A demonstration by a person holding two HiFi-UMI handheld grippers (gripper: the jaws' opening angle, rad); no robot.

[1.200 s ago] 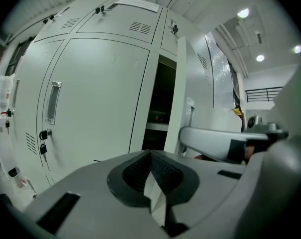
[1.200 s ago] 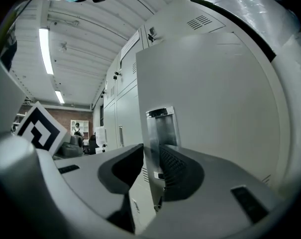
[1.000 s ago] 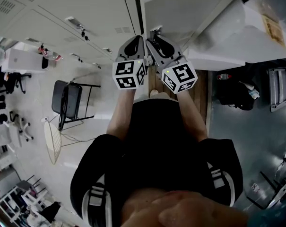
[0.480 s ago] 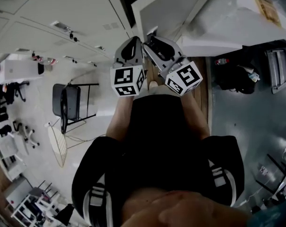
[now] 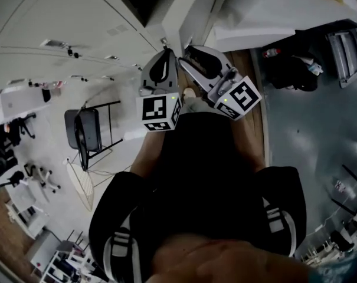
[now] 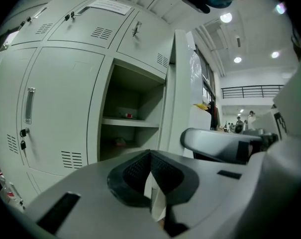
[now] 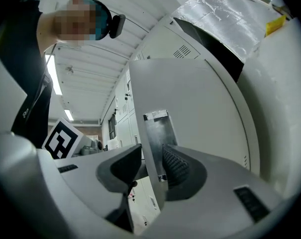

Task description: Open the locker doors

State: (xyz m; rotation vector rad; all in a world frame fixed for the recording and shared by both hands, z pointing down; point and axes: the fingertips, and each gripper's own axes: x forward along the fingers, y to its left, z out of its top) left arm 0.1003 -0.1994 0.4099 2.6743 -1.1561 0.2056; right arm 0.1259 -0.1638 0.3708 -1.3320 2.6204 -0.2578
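The grey locker door (image 5: 184,10) stands swung out from the bank of lockers. Its edge, with a metal latch plate (image 7: 157,133), runs up between the jaws of my right gripper (image 7: 152,158). Those jaws have just been opening, and the gripper is now open around the door edge. In the head view the right gripper (image 5: 189,45) is at that edge. My left gripper (image 5: 164,53) is just beside it, shut and empty (image 6: 150,156). It points at the open compartment (image 6: 133,113), which has a shelf with small items. The door's edge (image 6: 179,93) stands to its right.
Closed lockers (image 5: 66,22) with handles and keys (image 6: 30,105) fill the left. A black chair (image 5: 84,131) stands on the floor at left. A plastic-wrapped white unit (image 5: 272,16) and dark bags (image 5: 296,69) are to the right of the door.
Both grippers have moved back towards the person, and the door has swung further out: it now shows nearly edge-on in the head view. The right jaws have spread apart.
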